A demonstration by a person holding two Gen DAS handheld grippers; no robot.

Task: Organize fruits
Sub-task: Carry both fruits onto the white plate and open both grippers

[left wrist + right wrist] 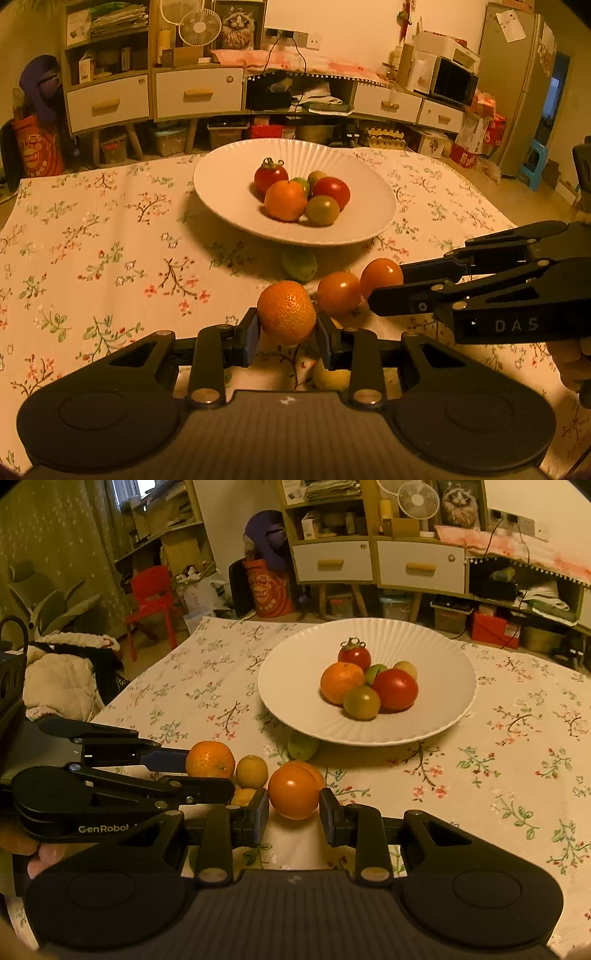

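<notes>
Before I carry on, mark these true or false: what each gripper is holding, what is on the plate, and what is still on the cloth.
1. The left gripper is shut on a dimpled orange mandarin. True.
2. The right gripper is empty. False: its pads clamp a smooth round orange tomato.
3. The white fluted plate holds a single fruit. False: it holds a cluster of about six, among them a red tomato with its stem.
4. A small green fruit lies on the floral tablecloth at the plate's near rim. True.
5. Both grippers are reaching over the plate. False: both are short of it, on the near side.
</notes>
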